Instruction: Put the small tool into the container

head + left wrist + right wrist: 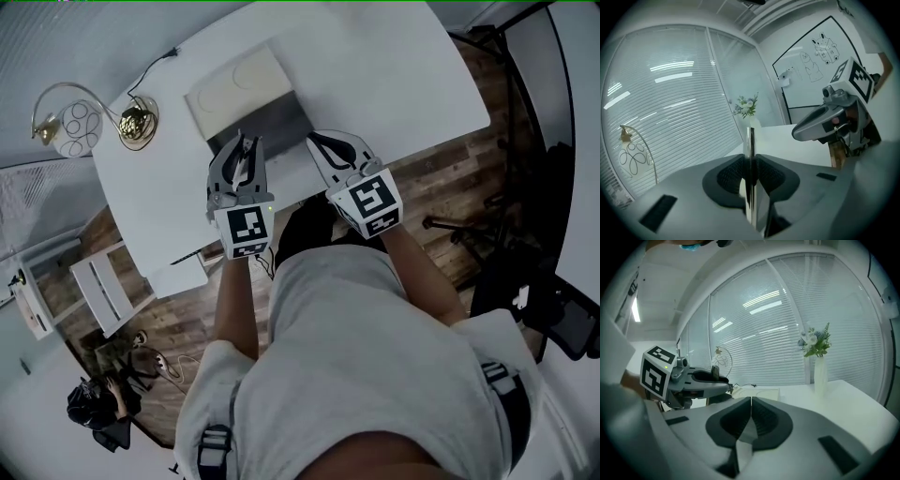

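No text can be read anywhere (the whiteboard (pixel 813 70) shows only sketches).

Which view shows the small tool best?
Left gripper view: the small tool, a thin shiny strip, stands upright, clamped in the left gripper. Head view shows only a thin sliver between the jaws; right gripper view, a tiny dark stub at most.

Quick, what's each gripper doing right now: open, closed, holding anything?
Left gripper: jaws closed on a thin metal tool.
Right gripper: jaws closed, nothing between them.
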{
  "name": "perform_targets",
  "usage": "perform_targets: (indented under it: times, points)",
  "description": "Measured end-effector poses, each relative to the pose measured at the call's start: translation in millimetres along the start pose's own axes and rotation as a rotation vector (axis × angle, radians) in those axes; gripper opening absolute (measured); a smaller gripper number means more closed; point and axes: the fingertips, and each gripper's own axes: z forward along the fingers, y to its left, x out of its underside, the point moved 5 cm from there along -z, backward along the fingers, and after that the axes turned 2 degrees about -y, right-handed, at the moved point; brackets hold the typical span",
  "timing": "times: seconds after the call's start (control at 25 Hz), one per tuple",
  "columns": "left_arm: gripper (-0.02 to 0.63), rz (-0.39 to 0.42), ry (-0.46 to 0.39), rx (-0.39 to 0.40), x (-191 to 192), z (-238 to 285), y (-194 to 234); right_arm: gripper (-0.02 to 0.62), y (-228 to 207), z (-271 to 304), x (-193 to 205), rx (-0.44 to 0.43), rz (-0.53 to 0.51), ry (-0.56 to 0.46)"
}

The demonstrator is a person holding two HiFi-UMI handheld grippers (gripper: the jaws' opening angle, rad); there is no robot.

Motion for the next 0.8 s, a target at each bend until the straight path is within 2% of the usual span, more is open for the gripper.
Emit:
perform_targets:
  times: [0.28, 0.56, 0.8]
  points:
    - [0.092, 0.168, 0.059, 0.042, 18, 26, -3, 0.026, 0, 10, 8, 0.009, 0.013, 0.039]
    - [0.092, 0.265, 0.102, 0.082, 35, 48, -12, 0.028, -8, 19, 17, 0.011, 0.017, 0.058]
    - [0.091, 0.296, 0.134, 0.117, 50, 61, -14, 0.027, -9, 25, 19, 0.022, 0.016, 0.068]
